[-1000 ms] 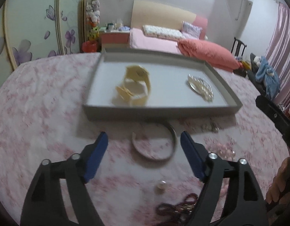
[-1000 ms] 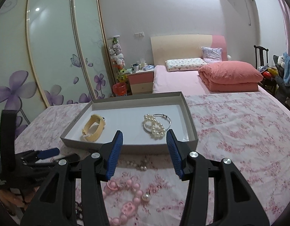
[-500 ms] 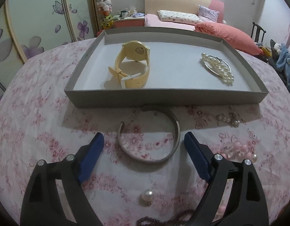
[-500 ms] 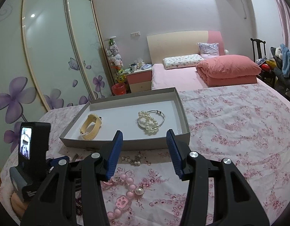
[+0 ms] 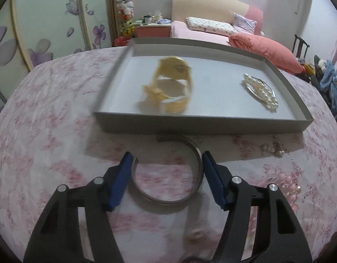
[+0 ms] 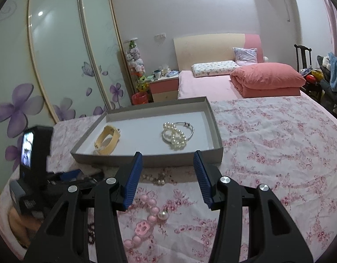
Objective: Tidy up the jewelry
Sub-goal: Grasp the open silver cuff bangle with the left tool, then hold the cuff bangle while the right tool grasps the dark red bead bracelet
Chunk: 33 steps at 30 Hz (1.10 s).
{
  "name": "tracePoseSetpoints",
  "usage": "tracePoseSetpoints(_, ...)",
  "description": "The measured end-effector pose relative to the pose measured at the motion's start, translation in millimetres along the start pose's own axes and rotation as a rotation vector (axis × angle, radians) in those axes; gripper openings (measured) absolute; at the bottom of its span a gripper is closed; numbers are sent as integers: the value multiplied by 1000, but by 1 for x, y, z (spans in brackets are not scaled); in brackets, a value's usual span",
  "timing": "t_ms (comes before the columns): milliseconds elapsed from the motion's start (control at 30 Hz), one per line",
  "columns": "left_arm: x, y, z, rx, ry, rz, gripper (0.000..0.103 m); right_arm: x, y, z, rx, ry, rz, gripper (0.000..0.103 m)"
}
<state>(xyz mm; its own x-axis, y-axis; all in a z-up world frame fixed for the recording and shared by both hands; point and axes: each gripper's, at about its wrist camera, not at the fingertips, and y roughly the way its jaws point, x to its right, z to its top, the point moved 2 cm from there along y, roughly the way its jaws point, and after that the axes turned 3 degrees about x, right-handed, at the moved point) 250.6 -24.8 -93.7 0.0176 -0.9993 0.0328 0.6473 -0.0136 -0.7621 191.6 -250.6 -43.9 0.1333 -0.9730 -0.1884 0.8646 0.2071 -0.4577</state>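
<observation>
A silver open bangle (image 5: 190,194) lies on the floral cloth just before the grey tray (image 5: 203,123). My left gripper (image 5: 167,162) is open, its blue pads on either side of the bangle, close to its two sides. The tray holds a yellow watch (image 5: 170,87) and a pearl bracelet (image 5: 261,92). My right gripper (image 6: 168,160) is open and empty, held above the cloth in front of the tray (image 6: 214,118). A pink bead bracelet (image 6: 146,221) and a small pearl cluster (image 6: 157,179) lie below it.
A loose pearl (image 6: 162,215) and a dark bead string (image 6: 91,233) lie on the cloth. The left gripper's body (image 6: 34,171) stands at the left of the right wrist view. A bed (image 6: 212,83), wardrobe and nightstand are behind.
My left gripper has moved forward and narrowed, so its pads now flank the bangle. The right gripper has barely moved.
</observation>
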Motion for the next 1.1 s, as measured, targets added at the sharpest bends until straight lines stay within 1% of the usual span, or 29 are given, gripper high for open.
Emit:
tracePoseSetpoints(100,-23,-14,-2,39,-15,21,63,-3,0,-9,-43,-24,18,49)
tracePoseSetpoints(267,-59,-39,-4,112,-28,67,63,-14,-2,-26,-112,-55,68,42)
tracePoseSetpoints(367,-73,-52,-5,146,-27,83,63,-25,-6,-33,-126,-81,99,41)
tracePoseSetpoints(467,-82,-58,-8,157,-34,79,63,-42,-8,-39,-153,-103,164,41)
tracePoseSetpoints(533,-86,-60,-8,160,-41,74,63,-56,-7,-47,-187,-126,224,41)
tracePoseSetpoints(600,-89,-63,-7,165,-47,68,63,-76,-5,-57,-228,-170,280,41)
tracePoseSetpoints(633,-89,-64,-7,168,-49,67,63,-83,-5,-61,-238,-190,291,42)
tracePoseSetpoints(667,-89,-65,-6,171,-52,64,63,-91,-4,-65,-249,-214,298,43)
tracePoseSetpoints(700,-89,-66,-5,175,-53,60,63,-96,-3,-67,-258,-230,304,46)
tracePoseSetpoints(733,-90,-67,-4,179,-53,57,63,-103,-1,-70,-272,-252,311,52)
tracePoseSetpoints(767,-89,-68,-3,183,-53,55,63,-109,1,-72,-282,-270,313,55)
tracePoseSetpoints(900,-88,-68,-2,186,-56,53,63,-122,9,-74,-319,-314,301,62)
tracePoseSetpoints(1067,-88,-67,-1,178,-56,50,63,-130,22,-81,-377,-363,268,64)
tracePoseSetpoints(1100,-88,-66,-1,177,-57,49,63,-133,22,-81,-373,-379,260,64)
